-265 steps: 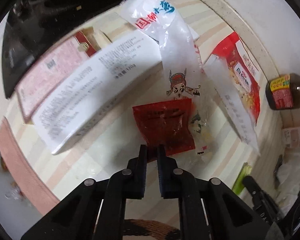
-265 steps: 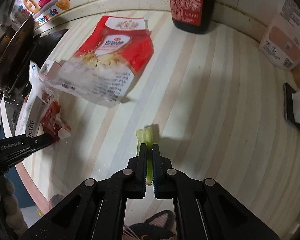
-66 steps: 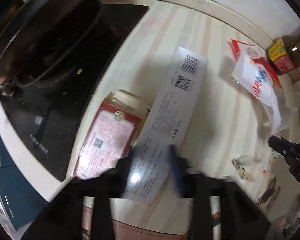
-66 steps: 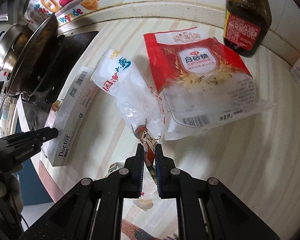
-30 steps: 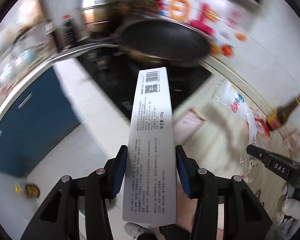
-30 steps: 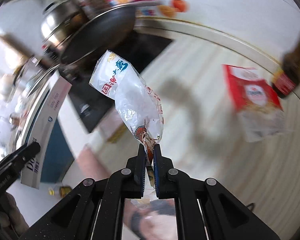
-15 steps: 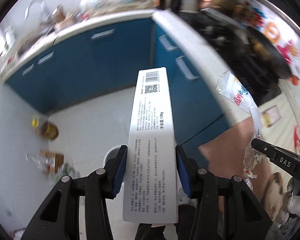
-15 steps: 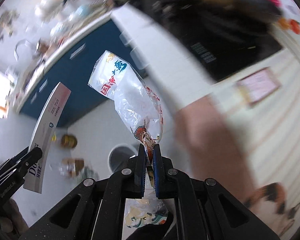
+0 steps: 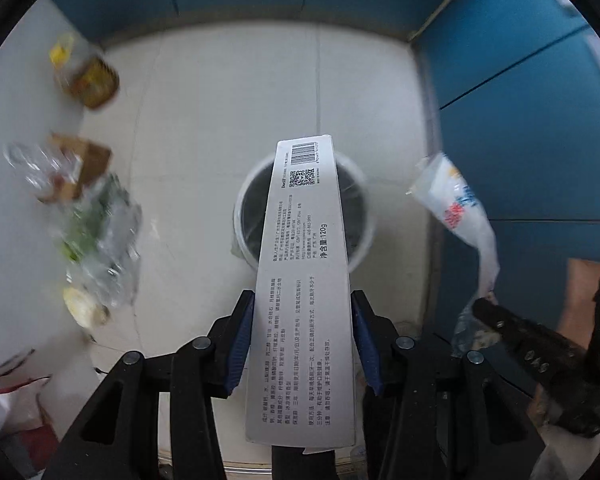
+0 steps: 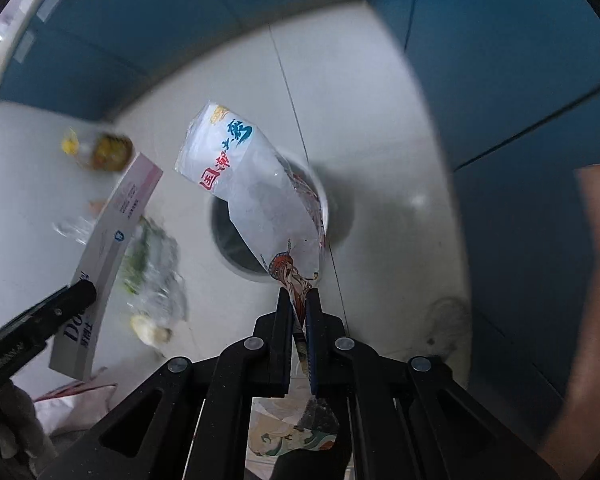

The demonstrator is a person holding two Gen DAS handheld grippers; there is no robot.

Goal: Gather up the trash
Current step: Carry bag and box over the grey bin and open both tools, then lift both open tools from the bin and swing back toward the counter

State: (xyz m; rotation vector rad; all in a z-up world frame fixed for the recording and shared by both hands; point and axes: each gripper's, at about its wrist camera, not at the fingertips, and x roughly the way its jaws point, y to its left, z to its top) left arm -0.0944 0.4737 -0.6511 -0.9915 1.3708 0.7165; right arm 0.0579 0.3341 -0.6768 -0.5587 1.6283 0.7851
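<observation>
The floor (image 9: 204,92) is seen from above, bordered by blue cabinets (image 9: 532,128). The bin (image 9: 244,236) is partly hidden by the long box (image 9: 304,280). Blurred litter (image 9: 96,220) lies left of it, unidentifiable. The left gripper (image 9: 302,340) is spread wide, clamping the box. The right gripper (image 10: 299,320) is nearly closed, pinching the plastic bag (image 10: 256,196) above the bin.
</observation>
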